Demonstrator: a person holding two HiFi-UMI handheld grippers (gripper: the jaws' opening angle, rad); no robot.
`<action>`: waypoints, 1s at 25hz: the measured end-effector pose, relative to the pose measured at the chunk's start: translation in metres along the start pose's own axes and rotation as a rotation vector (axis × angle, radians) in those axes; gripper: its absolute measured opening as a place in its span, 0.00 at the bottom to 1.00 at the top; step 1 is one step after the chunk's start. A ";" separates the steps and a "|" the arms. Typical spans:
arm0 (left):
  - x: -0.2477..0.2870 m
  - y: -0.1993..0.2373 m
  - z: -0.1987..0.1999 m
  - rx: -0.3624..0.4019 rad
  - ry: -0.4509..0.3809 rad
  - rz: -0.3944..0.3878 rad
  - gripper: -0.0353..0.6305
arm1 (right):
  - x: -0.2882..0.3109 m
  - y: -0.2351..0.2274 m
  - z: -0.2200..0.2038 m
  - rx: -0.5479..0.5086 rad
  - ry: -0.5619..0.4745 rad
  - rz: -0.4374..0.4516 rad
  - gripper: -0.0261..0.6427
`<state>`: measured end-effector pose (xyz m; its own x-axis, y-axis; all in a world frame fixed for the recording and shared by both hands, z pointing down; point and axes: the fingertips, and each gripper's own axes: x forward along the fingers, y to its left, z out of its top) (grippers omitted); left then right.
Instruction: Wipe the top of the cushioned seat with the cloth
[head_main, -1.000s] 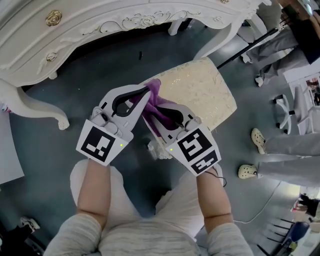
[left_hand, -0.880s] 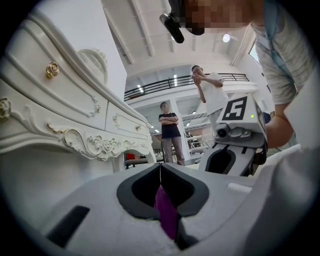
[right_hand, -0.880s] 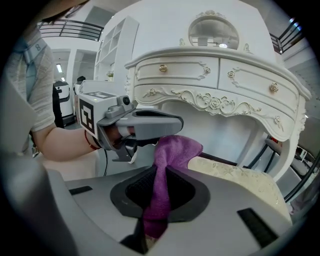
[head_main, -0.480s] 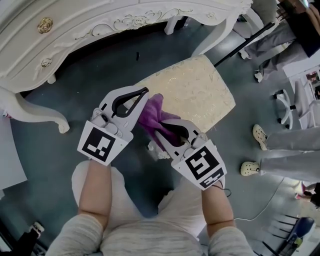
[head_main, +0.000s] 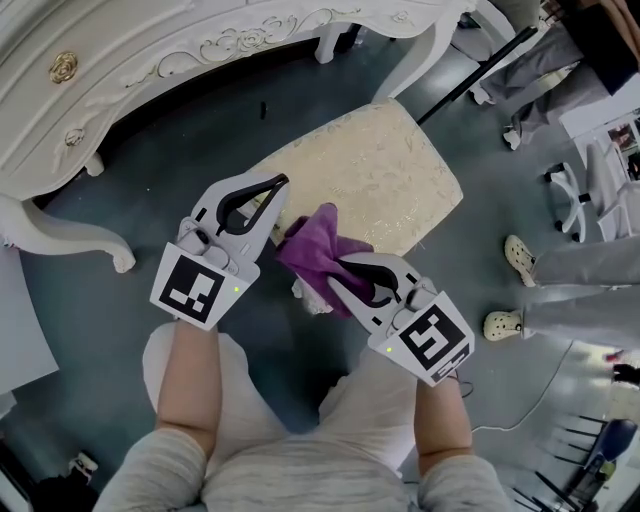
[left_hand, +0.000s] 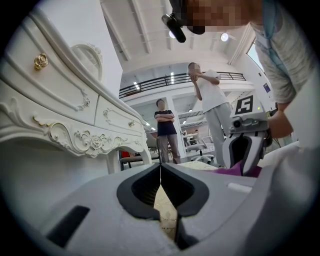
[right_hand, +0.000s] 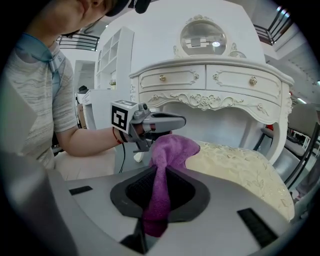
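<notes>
The cream cushioned seat (head_main: 375, 175) stands on the grey floor in front of me. My right gripper (head_main: 340, 263) is shut on the purple cloth (head_main: 315, 250), which bunches up past its tips over the seat's near edge. In the right gripper view the cloth (right_hand: 167, 152) runs up between the pads, with the seat (right_hand: 240, 167) to its right. My left gripper (head_main: 279, 183) is shut with nothing in it, just left of the cloth and over the seat's near-left corner. The right gripper view shows the left gripper (right_hand: 165, 121) just behind the cloth.
An ornate white dressing table (head_main: 150, 50) curves round the far side, with a leg (head_main: 70, 230) at the left and its drawers (right_hand: 210, 80) ahead of the right gripper. Two people (left_hand: 165, 127) stand beyond the seat. Shoes (head_main: 518, 275) and chair legs lie to the right.
The cloth reached up to the left gripper's tips a second ago and now hangs bunched from the right gripper alone. The right gripper has drawn down and right with it.
</notes>
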<state>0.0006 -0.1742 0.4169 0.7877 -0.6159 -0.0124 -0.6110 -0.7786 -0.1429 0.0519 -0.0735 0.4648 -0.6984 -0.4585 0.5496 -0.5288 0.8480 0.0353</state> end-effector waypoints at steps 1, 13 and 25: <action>0.001 -0.001 0.000 0.001 0.001 -0.001 0.07 | -0.004 -0.001 -0.002 0.000 0.001 -0.004 0.12; 0.007 -0.011 0.001 0.017 0.008 -0.022 0.07 | -0.043 -0.042 -0.012 0.040 -0.057 -0.174 0.12; 0.012 -0.028 0.006 0.034 0.000 -0.071 0.07 | -0.048 -0.084 0.001 0.082 -0.179 -0.383 0.12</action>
<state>0.0280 -0.1590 0.4151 0.8290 -0.5593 -0.0008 -0.5506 -0.8159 -0.1766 0.1299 -0.1231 0.4347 -0.5135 -0.7809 0.3557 -0.7975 0.5873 0.1380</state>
